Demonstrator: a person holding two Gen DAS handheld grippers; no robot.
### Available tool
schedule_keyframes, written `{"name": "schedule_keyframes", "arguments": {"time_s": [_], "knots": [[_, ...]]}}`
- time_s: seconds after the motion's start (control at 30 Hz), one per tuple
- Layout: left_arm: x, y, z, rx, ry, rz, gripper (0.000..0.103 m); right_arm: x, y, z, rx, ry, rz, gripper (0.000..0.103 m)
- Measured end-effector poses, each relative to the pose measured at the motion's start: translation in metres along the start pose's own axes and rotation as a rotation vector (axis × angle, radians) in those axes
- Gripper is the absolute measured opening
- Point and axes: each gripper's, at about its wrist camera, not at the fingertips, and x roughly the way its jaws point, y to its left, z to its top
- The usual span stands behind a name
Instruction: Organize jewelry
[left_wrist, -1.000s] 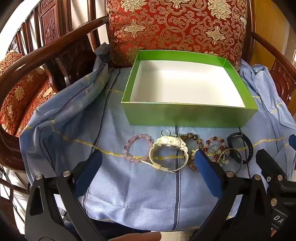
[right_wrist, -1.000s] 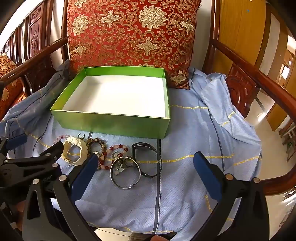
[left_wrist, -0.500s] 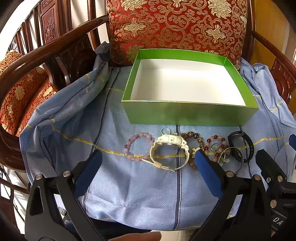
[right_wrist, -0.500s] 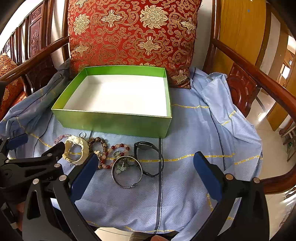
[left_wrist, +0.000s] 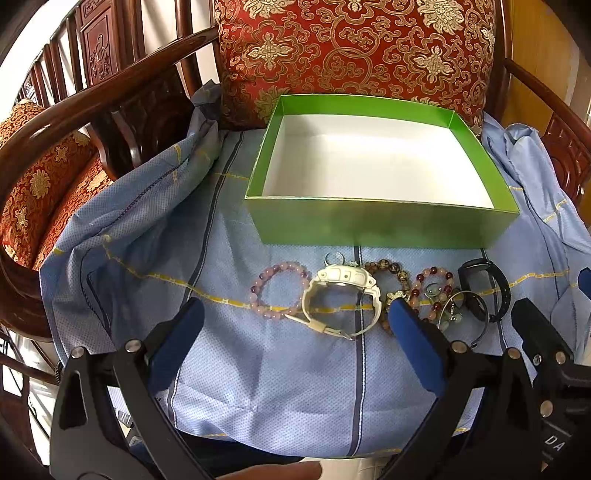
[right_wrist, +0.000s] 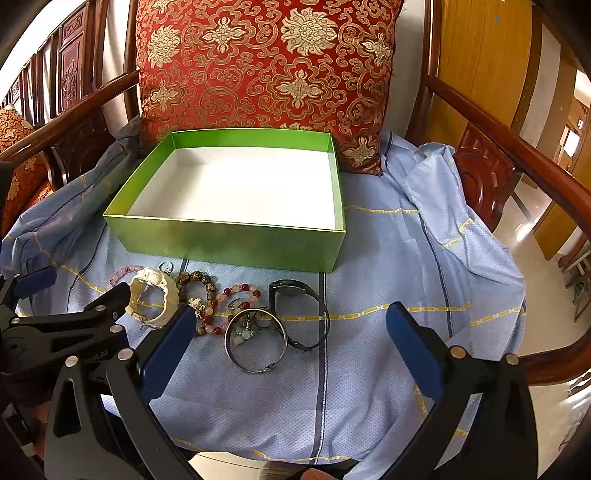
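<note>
**Inspector:** Green box (right_wrist: 236, 243) holds nothing; all jewelry lies in a row on the blue cloth (right_wrist: 388, 280), at the box's 6 o'clock side. Left gripper (left_wrist: 295, 321) and right gripper (right_wrist: 291, 325) hover with jaws spread, pinching nothing.

**Assistant:** Recommended approach?

**Inspector:** Take end pieces first. The black band (right_wrist: 299, 314) overlaps the metal bangle (right_wrist: 255, 339); lift it alone, gripping across the strap, to avoid dragging neighbours.

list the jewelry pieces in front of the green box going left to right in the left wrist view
pink beaded bracelet → white plastic wristwatch → brown beaded bracelet → red and pale beaded bracelet → black band watch. The thin silver bangle overlaps the last two, so it is left out.
</note>
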Motion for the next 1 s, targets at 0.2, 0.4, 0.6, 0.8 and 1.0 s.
{"name": "schedule_keyframes", "arguments": {"time_s": [0.2,0.4,0.6,0.8,1.0], "knots": [[-0.0001,0.0008,-0.0020,0.003,0.001,-0.002,0.099,-0.0002,-0.0009,0.0008,0.002,0.000,0.000,0.101],[0.0006,0.0030,-0.0031,0.002,0.001,-0.003,0.099,-0.0001,-0.0007,0.0005,0.002,0.002,0.002,0.101],[0.0022,0.0015,-0.0013,0.004,0.008,-0.001,0.099,0.0004,-0.0009,0.0002,0.004,0.006,0.005,0.101],[0.0021,0.0008,-0.0009,0.006,0.009,0.001,0.099,0.0002,-0.0018,0.0001,0.003,0.004,0.004,0.101],[0.0020,-0.0007,-0.0001,0.008,0.011,0.003,0.099,-0.0003,-0.0015,0.0002,0.003,0.002,0.003,0.101]]}}
